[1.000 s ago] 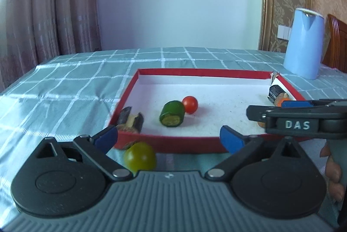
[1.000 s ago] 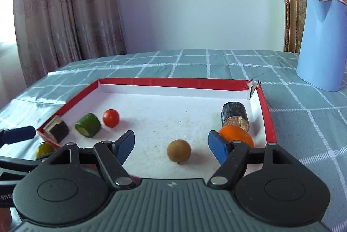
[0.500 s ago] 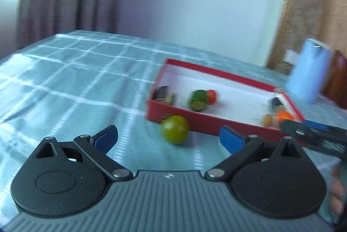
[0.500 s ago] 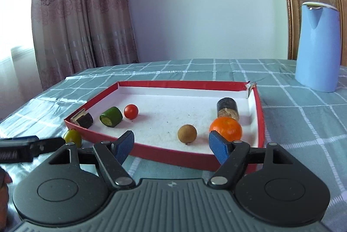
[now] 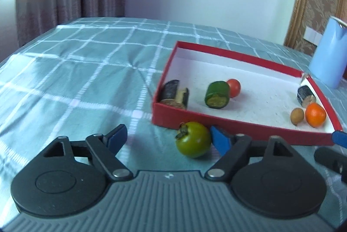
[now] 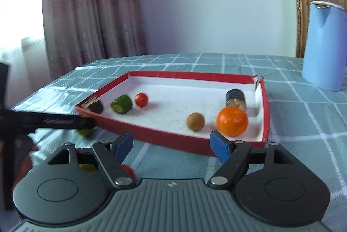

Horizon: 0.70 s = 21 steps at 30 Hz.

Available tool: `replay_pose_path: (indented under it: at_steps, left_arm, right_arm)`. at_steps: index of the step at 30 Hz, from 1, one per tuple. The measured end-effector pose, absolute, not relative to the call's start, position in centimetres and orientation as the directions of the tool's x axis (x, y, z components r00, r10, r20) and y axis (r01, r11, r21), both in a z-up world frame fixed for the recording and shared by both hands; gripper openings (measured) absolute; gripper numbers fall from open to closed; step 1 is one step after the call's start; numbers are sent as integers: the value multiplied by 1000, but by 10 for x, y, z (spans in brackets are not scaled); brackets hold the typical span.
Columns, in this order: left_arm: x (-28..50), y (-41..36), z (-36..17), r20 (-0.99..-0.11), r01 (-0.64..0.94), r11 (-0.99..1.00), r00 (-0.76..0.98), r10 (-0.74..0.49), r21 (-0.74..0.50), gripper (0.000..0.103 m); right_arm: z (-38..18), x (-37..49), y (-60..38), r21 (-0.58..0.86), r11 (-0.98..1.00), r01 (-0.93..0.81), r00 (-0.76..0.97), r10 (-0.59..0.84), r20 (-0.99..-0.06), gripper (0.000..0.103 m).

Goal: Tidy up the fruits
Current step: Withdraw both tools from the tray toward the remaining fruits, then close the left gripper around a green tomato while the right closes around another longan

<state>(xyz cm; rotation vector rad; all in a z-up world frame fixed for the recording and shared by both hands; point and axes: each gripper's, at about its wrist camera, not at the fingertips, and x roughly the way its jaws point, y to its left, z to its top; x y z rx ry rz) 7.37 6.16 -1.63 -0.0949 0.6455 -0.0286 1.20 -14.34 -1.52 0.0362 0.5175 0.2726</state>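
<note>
Left wrist view: the left gripper (image 5: pixel 168 137) is released, its blue pads spread wide with nothing between them. The green tomato (image 5: pixel 193 142) lies on the checked tablecloth (image 5: pixel 76 80) just outside the near wall of the red tray (image 5: pixel 249 130), touching or nearly touching the pad at 3 o'clock of the gap; half a second ago it sat mid-gap and farther off, so the gripper has come closer and swung left. The picture is also sharper than the blurred earlier one. Inside the tray, a dark cut piece (image 5: pixel 173 94) lies in the corner at 9 o'clock, a green cut piece (image 5: pixel 217 94) is beside it with a red cherry tomato (image 5: pixel 233 87) touching it, and at 3 o'clock sit a brown fruit (image 5: pixel 297 116), an orange (image 5: pixel 315 114) and another dark piece (image 5: pixel 306 96). A blue jug (image 5: pixel 329 54) stands beyond at 2 o'clock. No writing can be read here.

Right wrist view: the right gripper (image 6: pixel 172 146) is released and empty, hanging before the tray's near wall (image 6: pixel 173 141); it has drawn back and lifted since the earlier frame. The left gripper's arm (image 6: pixel 47 121) crosses at 9 o'clock over the green tomato (image 6: pixel 85 131); its lettering is too blurred to read. The orange (image 6: pixel 232 121) and brown fruit (image 6: pixel 195 121) lie at the tray's near right
</note>
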Motion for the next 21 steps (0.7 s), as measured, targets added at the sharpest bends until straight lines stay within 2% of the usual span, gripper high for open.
replay_pose_path:
  at_steps: [2,4,6,8,10,13,15,17,21]
  left_arm:
    - [75,58,-18,-594,22,995,801,-75,-96,71]
    - [71,55,-19,-580,59,994,808,-101,-91,56]
    - [69,50,-20,-576,92,993,808,-120,-78,50]
    - [68,47,-21,-577,103,993,808,-122,-65,49]
    - [69,48,-21,-577,104,992,807,-124,-68,49]
    - [69,48,-21,-578,105,992,806,-128,-73,49]
    - [69,48,-21,-578,109,991,806,-132,-74,46]
    - [68,49,-21,-575,120,989,805,-146,-83,41]
    - [69,49,-21,-576,127,988,803,-152,-84,40]
  right_arm:
    - [-17,7,-140,84,957,-278,825,282,-490,78]
    - [-15,-3,-137,86,941,-326,821,327,-468,78]
    - [-11,-17,-136,75,928,-364,833,361,-420,78]
    - [-10,-32,-132,47,910,-411,829,395,-396,78]
    - [-12,-41,-123,14,894,-448,812,414,-412,78]
    - [-21,-43,-109,-5,868,-497,755,430,-495,64]
    - [-26,-40,-101,18,853,-521,716,448,-536,49]
    - [-28,-38,-98,31,845,-533,696,459,-552,44]
    - [-28,-28,-94,59,850,-524,687,462,-561,44]
